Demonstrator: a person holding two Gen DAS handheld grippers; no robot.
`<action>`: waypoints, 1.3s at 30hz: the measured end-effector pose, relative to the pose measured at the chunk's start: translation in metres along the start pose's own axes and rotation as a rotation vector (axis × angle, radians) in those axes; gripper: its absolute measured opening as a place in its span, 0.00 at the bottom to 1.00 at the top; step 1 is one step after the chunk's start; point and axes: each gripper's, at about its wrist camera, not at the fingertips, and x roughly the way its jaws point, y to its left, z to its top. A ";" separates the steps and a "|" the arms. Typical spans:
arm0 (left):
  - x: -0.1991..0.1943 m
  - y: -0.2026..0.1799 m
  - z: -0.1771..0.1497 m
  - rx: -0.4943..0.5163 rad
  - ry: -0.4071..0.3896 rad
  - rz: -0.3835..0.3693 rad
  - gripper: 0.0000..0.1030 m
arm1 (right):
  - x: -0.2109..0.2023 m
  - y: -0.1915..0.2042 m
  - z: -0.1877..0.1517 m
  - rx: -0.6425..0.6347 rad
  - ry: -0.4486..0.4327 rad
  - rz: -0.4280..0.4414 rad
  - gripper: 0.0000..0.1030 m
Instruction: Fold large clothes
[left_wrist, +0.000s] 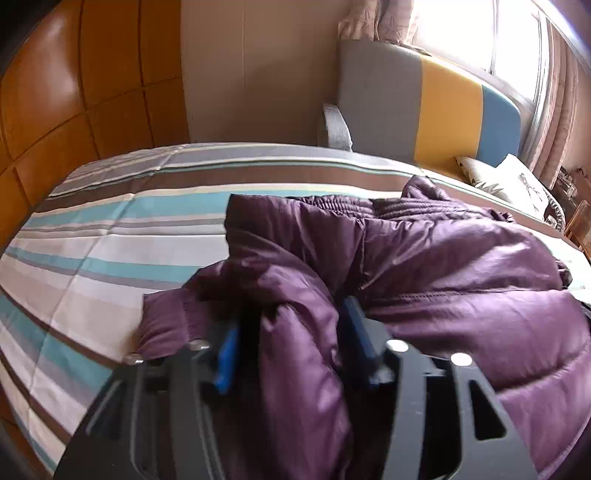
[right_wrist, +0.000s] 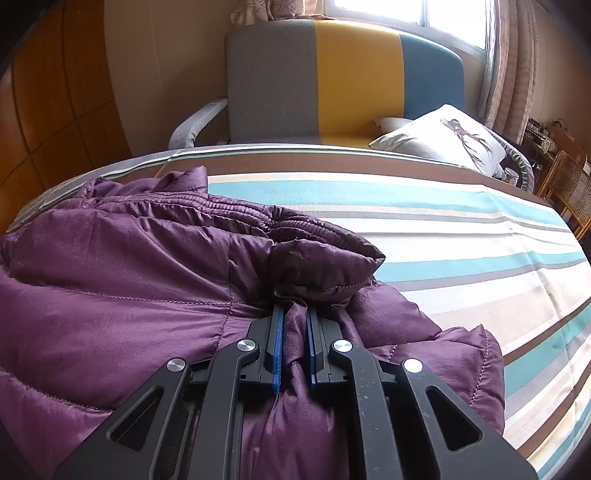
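Scene: purple puffer jacket (right_wrist: 122, 280) lay bunched on a bed with a striped sheet (right_wrist: 443, 229).
Jacket place: on the near part of the bed; in the right wrist view it filled the left and centre, sheet bare to the right; in the left wrist view it (left_wrist: 424, 258) filled centre and right, sheet (left_wrist: 92, 251) bare to the left.
Jacket shape: crumpled, folds heaped, ribbed elastic band lying along the far edge.
Left gripper (left_wrist: 291, 332): jaws apart, a thick ridge of jacket standing between the blue pads (left_wrist: 226, 360); the pads did not look pressed on it.
Right gripper (right_wrist: 295, 332): jaws nearly together, clamped on a thin pinch of jacket fabric between the blue pads (right_wrist: 277, 347).
Gripper pose: both angled down onto the jacket.
Background: sofa (right_wrist: 332, 81) with grey, yellow and blue back panels beyond the bed, pillow (right_wrist: 443, 140) with a deer print on it, window (right_wrist: 388, 11) with curtains behind, wooden panel wall (left_wrist: 74, 92) on the left.
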 end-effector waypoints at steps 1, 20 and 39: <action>-0.007 0.000 0.000 -0.002 -0.006 0.002 0.54 | -0.001 0.001 0.000 -0.002 -0.002 -0.004 0.08; 0.015 -0.099 0.017 0.072 -0.007 -0.078 0.65 | -0.003 -0.003 0.000 0.008 -0.011 -0.001 0.14; 0.020 -0.091 0.007 0.026 -0.002 -0.116 0.65 | -0.016 0.067 0.032 -0.036 -0.006 0.068 0.15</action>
